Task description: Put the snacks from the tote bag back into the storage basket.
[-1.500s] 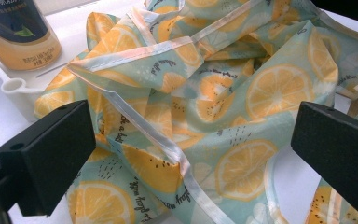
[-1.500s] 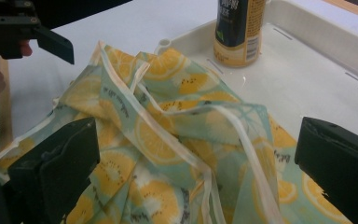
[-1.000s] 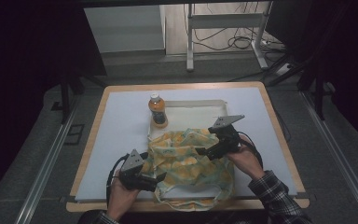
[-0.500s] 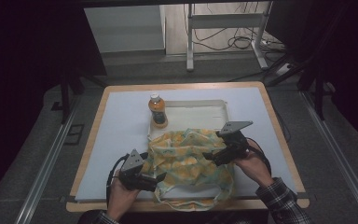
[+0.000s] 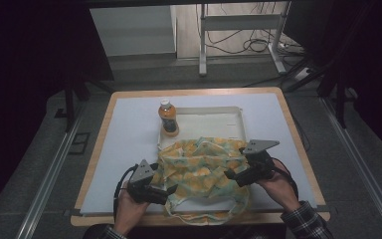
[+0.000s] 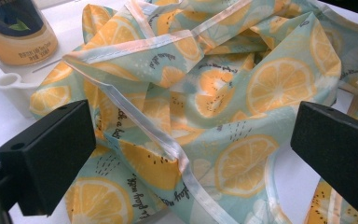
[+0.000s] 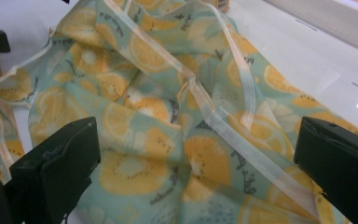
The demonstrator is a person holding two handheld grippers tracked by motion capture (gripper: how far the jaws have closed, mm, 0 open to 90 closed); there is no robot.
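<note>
Two grippers work over a white mat (image 5: 129, 129) on a wood-edged table (image 5: 97, 149), with grey floor, metal rails and a stand with loose cables beyond in a dim room. At the far side of the mat lies a shallow white tray (image 5: 214, 119), and an orange drink bottle (image 5: 167, 117) stands upright at its left end. A lemon-print cloth (image 5: 201, 169) with pale binding tape lies crumpled on the near half of the mat, its far edge draped over the tray's near wall. The left gripper (image 5: 165, 190) sits at the cloth's left edge, jaws spread wide, nothing between them. The right gripper (image 5: 231, 176) rests at the cloth's right side, jaws likewise wide apart above the fabric.
</note>
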